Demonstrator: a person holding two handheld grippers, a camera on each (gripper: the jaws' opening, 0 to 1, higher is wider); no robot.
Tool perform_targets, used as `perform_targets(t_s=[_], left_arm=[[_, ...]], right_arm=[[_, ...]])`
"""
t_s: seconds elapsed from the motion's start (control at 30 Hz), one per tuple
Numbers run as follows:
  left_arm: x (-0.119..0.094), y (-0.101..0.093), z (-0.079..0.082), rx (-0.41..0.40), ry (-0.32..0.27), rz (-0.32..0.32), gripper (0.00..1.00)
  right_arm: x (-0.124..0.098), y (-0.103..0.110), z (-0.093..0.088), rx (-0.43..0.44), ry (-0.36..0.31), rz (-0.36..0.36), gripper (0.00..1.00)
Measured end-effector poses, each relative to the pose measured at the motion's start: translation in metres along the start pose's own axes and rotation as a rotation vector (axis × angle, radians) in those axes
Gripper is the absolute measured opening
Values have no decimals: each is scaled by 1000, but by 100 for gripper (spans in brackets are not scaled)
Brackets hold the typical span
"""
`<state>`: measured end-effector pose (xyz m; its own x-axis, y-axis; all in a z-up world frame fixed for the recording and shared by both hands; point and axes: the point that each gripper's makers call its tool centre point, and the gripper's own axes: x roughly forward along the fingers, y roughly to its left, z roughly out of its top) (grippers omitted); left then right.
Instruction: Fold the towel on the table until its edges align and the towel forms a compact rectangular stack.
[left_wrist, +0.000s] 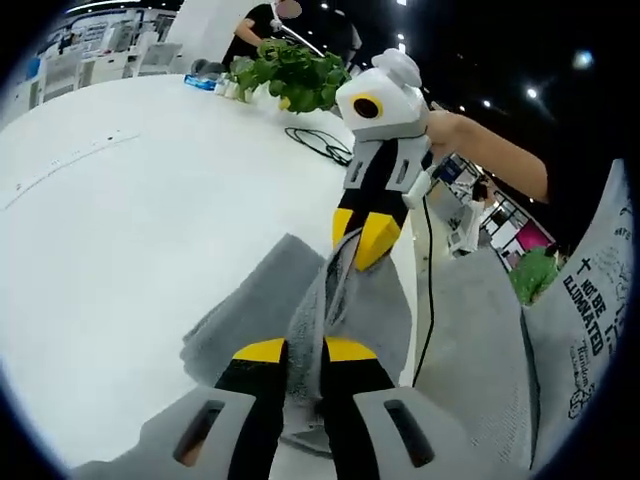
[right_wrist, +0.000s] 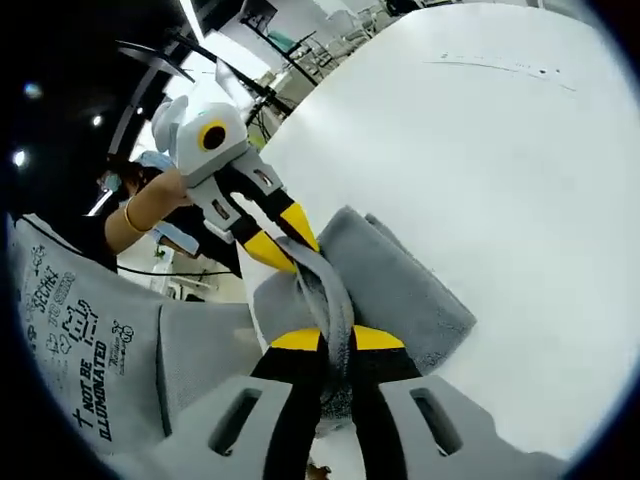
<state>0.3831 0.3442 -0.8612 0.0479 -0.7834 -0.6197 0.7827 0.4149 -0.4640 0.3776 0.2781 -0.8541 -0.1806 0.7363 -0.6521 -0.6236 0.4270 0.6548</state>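
A grey towel (left_wrist: 250, 305) lies partly folded on the white table (left_wrist: 110, 230), with one edge lifted off it. My left gripper (left_wrist: 305, 350) is shut on that raised edge, cloth pinched between its yellow tips. My right gripper (left_wrist: 362, 238) comes in from the far side and is shut on the same edge further along. In the right gripper view the towel (right_wrist: 400, 275) rests on the table (right_wrist: 500, 150); my right gripper (right_wrist: 337, 340) clamps a bunched fold, and the left gripper (right_wrist: 280, 240) holds the fold just beyond it.
A leafy green plant (left_wrist: 290, 75) and a black cable (left_wrist: 320, 145) sit at the table's far edge. A grey garment with printed text (left_wrist: 590, 330) hangs close on the right. A hand (right_wrist: 150, 210) grips the other tool.
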Motion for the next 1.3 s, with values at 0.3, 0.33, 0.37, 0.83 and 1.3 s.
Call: perform_targets(t_s=[0.3, 0.33, 0.37, 0.83, 1.3], left_arm=[[5, 21, 4, -74, -61, 43, 12], [6, 24, 3, -82, -61, 55, 12], [6, 27, 2, -93, -63, 63, 12], [-8, 31, 3, -192, -180, 13, 25], [-5, 35, -11, -11, -82, 125, 23]], right_arm=[[5, -18, 6, 85, -77, 19, 8], [6, -20, 10, 103, -115, 17, 8], [5, -22, 12, 127, -142, 24, 8], [-10, -21, 21, 137, -293, 63, 29], [-8, -19, 2, -70, -198, -23, 22]])
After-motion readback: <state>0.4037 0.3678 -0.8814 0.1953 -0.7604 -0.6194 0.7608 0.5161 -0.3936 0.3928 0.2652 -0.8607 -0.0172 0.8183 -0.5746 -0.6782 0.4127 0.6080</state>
